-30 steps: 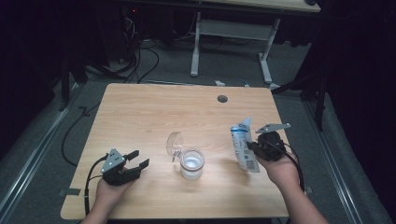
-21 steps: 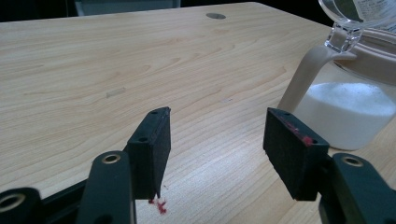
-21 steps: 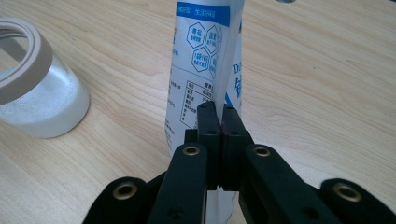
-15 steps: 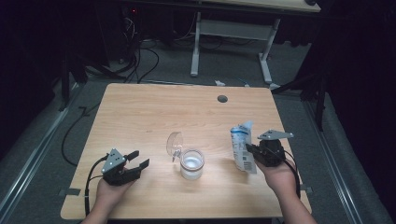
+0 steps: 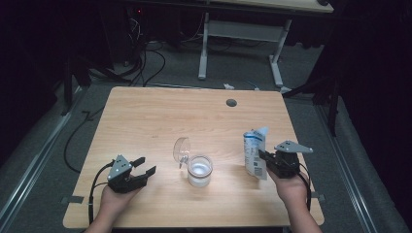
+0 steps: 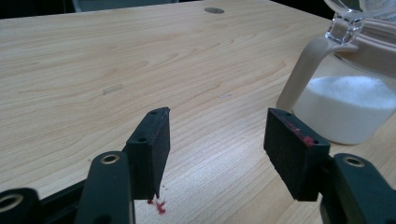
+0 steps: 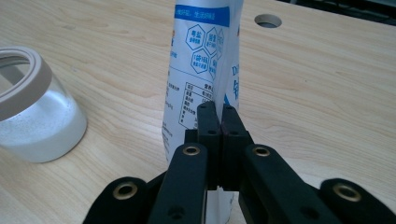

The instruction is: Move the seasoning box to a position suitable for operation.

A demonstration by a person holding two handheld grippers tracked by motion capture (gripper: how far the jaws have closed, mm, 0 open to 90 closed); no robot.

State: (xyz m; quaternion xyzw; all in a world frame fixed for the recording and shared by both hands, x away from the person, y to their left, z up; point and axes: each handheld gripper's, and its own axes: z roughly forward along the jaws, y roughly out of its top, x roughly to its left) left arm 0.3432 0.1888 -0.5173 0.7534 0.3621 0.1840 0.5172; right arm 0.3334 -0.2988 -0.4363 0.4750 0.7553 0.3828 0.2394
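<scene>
The bag [image 5: 254, 153] stands upright at the right of the table [image 5: 160, 116], pinched in my right claw [image 7: 218, 122], whose jaws are shut flat on a thin fold of its film partway up the side, with the printed panel rising above them. I judge it soft and light up top, with whatever salt remains slumped low, so it will sag and swing if I tip it fast; the film looks slick, and a pinch this narrow could slide. A hold nearer the top seam, or a second grip at the bottom corner, would steer the pour better. Left of the bag, well apart, sits the jar [image 5: 199, 171], glass, with white grains in its lower half and its hinged lid [image 5: 181, 150] thrown open; it is hard, brittle and easy to knock. My left claw [image 6: 215, 140] rests low near the table's front left, jaws apart and holding nothing, the jar just ahead and to its right.
</scene>
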